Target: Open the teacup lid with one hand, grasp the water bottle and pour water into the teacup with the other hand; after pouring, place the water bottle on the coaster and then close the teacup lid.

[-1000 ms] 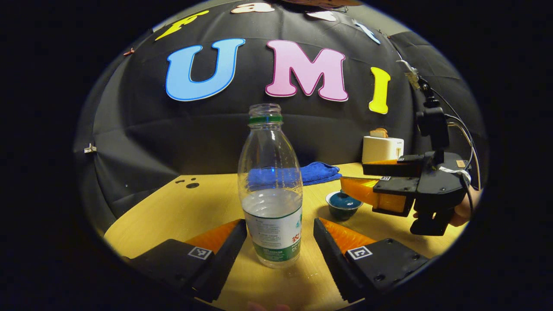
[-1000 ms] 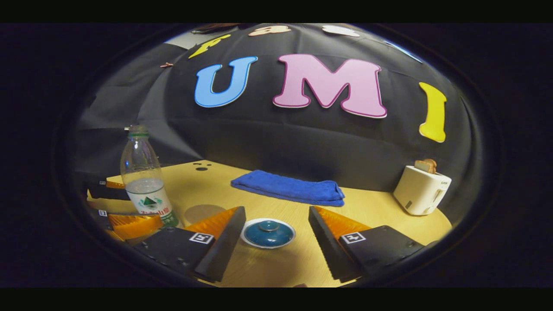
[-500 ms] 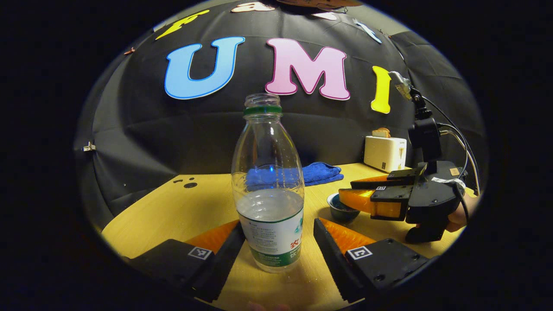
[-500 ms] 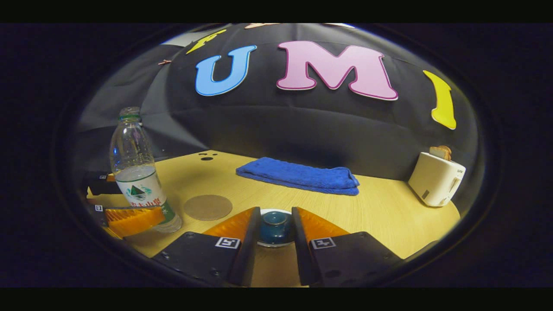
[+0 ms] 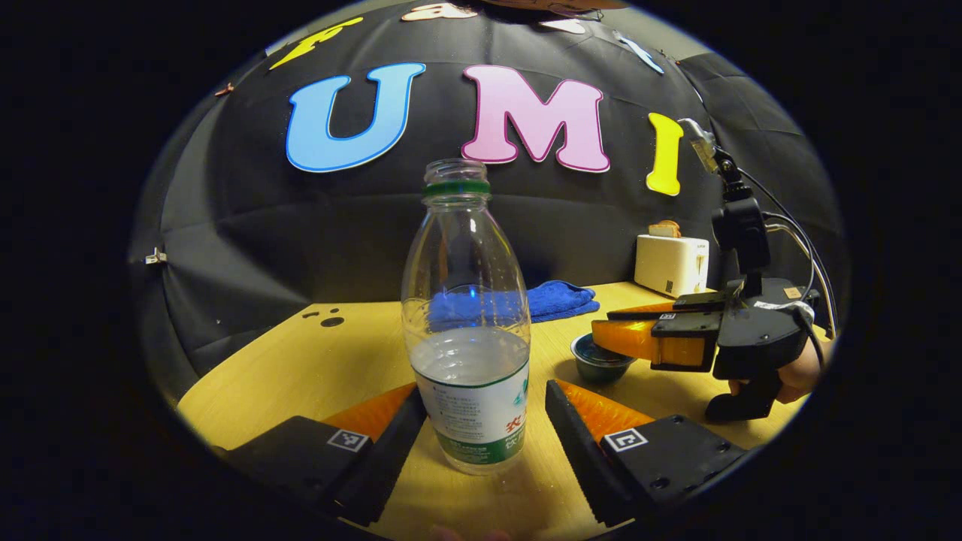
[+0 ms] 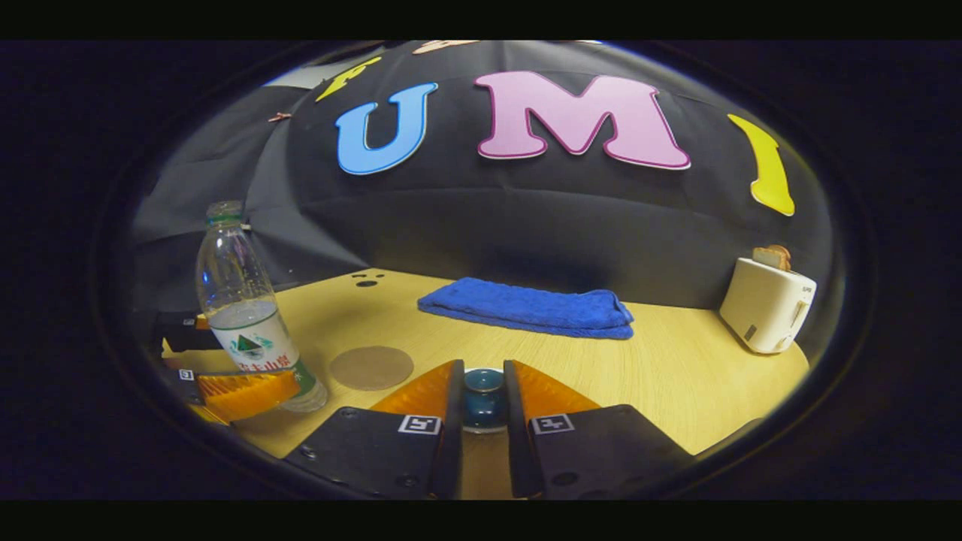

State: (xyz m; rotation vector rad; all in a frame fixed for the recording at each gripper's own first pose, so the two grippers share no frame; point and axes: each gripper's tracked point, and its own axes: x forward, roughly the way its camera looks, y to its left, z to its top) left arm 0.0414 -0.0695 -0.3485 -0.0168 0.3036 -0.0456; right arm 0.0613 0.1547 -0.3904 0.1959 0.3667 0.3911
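Where the booth wall meets it at the far side, one wooden table (image 6: 676, 376) ends; its near edge curves under the cameras, and bare wood lies open at the right of the right gripper view, between one folded blue towel (image 6: 530, 308) at the far side and one white toaster (image 6: 766, 306) at the far right corner. In the left gripper view, free tabletop spreads to the left of the bottle.

One water bottle (image 5: 466, 330), uncapped and partly full, stands upright on the table. The left gripper (image 5: 485, 421) reaches level along the tabletop with its jaws apart, one finger on each side of the bottle's lower body; I cannot tell whether the left finger touches the label, and the right finger stands clear of it. One round brown coaster (image 6: 371, 367) lies flat just right of the bottle in the right gripper view.

One dark teacup (image 5: 601, 359) sits right of the bottle. The right gripper (image 6: 483, 402), held by a hand (image 5: 797, 373) and pointing left in the left gripper view, has its jaws clamped on the knob of the blue lid (image 6: 483, 391) over the cup.
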